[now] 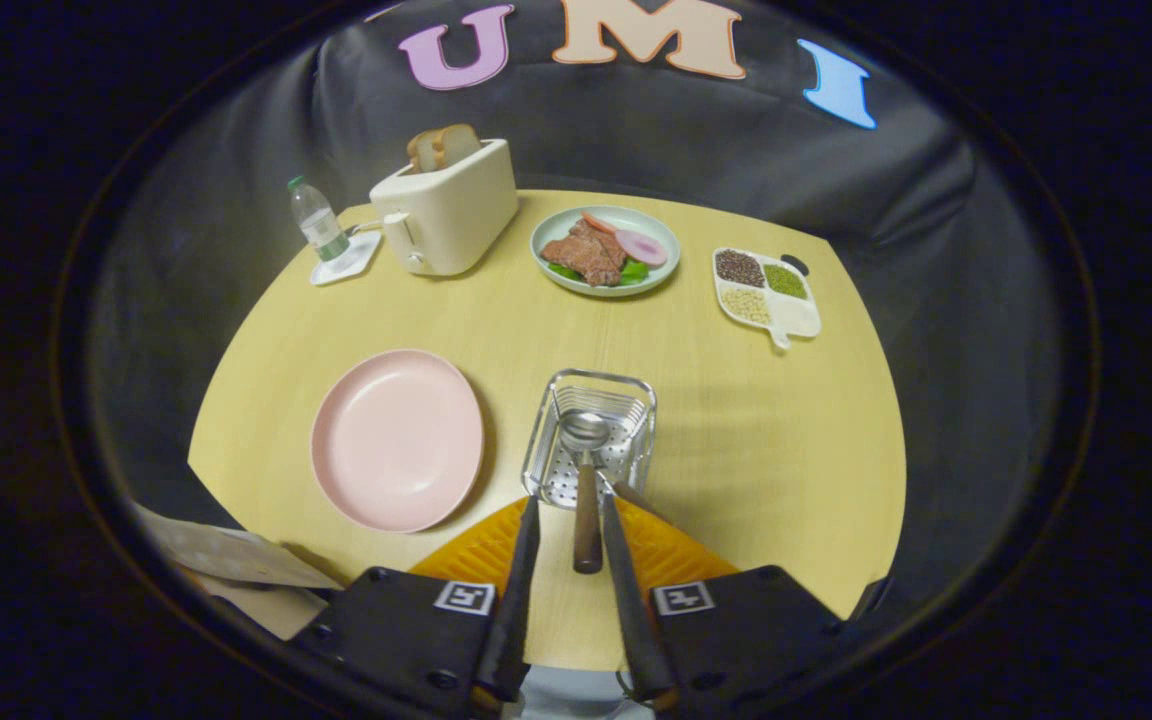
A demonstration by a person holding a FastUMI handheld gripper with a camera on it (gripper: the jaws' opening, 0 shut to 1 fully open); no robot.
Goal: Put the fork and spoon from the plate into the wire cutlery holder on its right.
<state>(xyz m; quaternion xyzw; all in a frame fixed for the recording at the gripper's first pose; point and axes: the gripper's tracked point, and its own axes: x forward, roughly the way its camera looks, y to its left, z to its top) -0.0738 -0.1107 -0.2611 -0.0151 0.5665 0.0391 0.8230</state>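
Gripper (573, 515) fingers grip the wooden handle of the metal spoon (585, 470), whose bowl sits inside the perforated wire cutlery holder (591, 438). Round pink plate (397, 438) lies bare just left. Fork hard to discern

Gripper (569, 505) hangs above the table, tilted forward and down. Two fingers (519, 570) run nearly parallel, converging slightly toward the tips, narrow gap between them. Spoon (586, 490) handle sits in that gap, running along the fingers; its end shows clear space on either side, can't confirm pad contact. Tips are level with each other. No hand or sleeve visible.
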